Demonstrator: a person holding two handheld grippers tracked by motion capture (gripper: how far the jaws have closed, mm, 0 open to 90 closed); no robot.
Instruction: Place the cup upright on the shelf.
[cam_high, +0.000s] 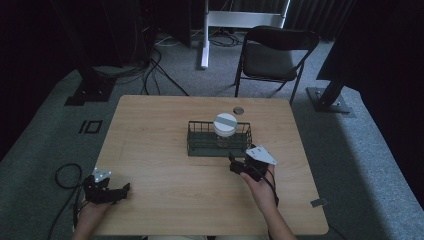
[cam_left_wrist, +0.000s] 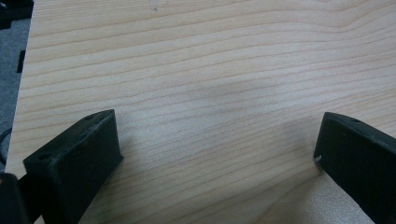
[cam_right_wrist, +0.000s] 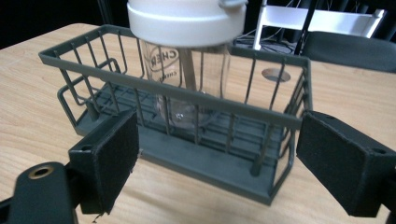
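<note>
A dark green wire basket (cam_high: 200, 145) stands at the middle of the wooden table (cam_high: 160, 150). Upright inside it is a clear jar (cam_high: 225, 125) with a white lid. My right gripper (cam_high: 241, 159) is open at the basket's near right corner, apart from it, with nothing between its pads. In the right gripper view the basket (cam_right_wrist: 168, 93) and the jar (cam_right_wrist: 187, 74) sit just beyond the open right gripper (cam_right_wrist: 219, 149). My left gripper (cam_high: 122, 192) rests near the table's front left corner. It is open over bare wood, as the left gripper view shows of the gripper (cam_left_wrist: 217, 135).
A round hole (cam_high: 238, 110) is set in the table behind the basket. Beyond the table's far edge stand a black folding chair (cam_high: 275, 52), a white stand leg (cam_high: 205, 40) and dark stand bases. Cables (cam_high: 150, 70) trail on the grey carpet.
</note>
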